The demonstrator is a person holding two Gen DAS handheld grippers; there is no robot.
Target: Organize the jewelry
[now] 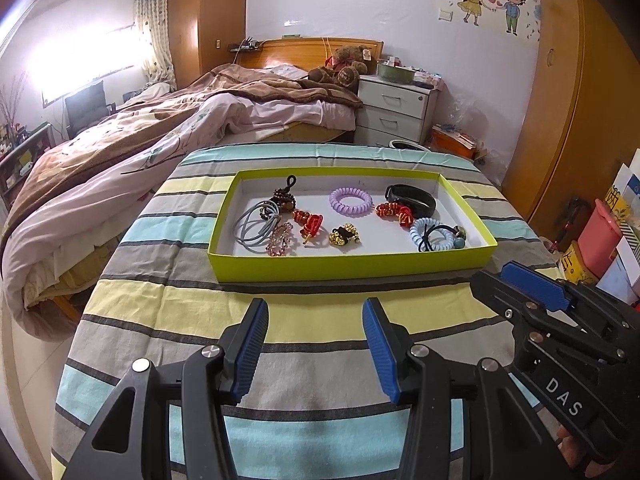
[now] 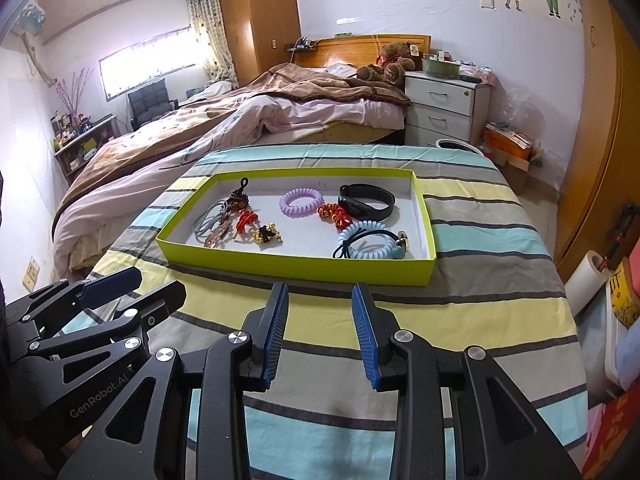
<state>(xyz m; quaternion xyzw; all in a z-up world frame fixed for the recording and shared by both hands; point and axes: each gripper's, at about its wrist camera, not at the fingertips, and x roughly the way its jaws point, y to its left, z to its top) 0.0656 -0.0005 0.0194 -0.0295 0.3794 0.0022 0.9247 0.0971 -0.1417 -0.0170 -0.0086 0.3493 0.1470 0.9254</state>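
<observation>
Bottom centre of the left wrist view: my left gripper [image 1: 316, 312], blue pads apart, nothing between them, only striped cloth [image 1: 280, 332] showing in the gap. Lower right of that frame: my right gripper [image 1: 516, 276] pokes in, one blue pad showing. Bottom centre of the right wrist view: my right gripper [image 2: 320, 294], jaws parted a bit narrower, also empty, over the same striped cloth [image 2: 460, 320]. Left gripper [image 2: 124, 284] sits at lower left of that frame.

Mid frame, past both grippers: lime-green tray [image 1: 352, 268] on the cloth, white floor, all jewelry inside it. Near edge, left to right: grey hair ties [image 1: 250, 228], pink bead bracelet [image 1: 281, 240], gold bell cluster [image 1: 344, 235], pale blue coil tie [image 1: 432, 234] with a dark elastic looped through it and a round charm touching it on the right. Next row back: red knotted piece [image 1: 310, 222], red-gold scrunchie [image 1: 395, 211]. Far side: brown bead charm with black loop [image 1: 282, 200], purple coil tie [image 1: 351, 200], black wristband [image 1: 412, 200] at far right, touching the red-gold scrunchie.

Upper frame: unmade bed [image 1: 160, 132] on the left, teddy bear [image 1: 344, 66] by the headboard, white drawer unit [image 1: 394, 108], cartoon wall sticker [image 1: 492, 0] upper right.
</observation>
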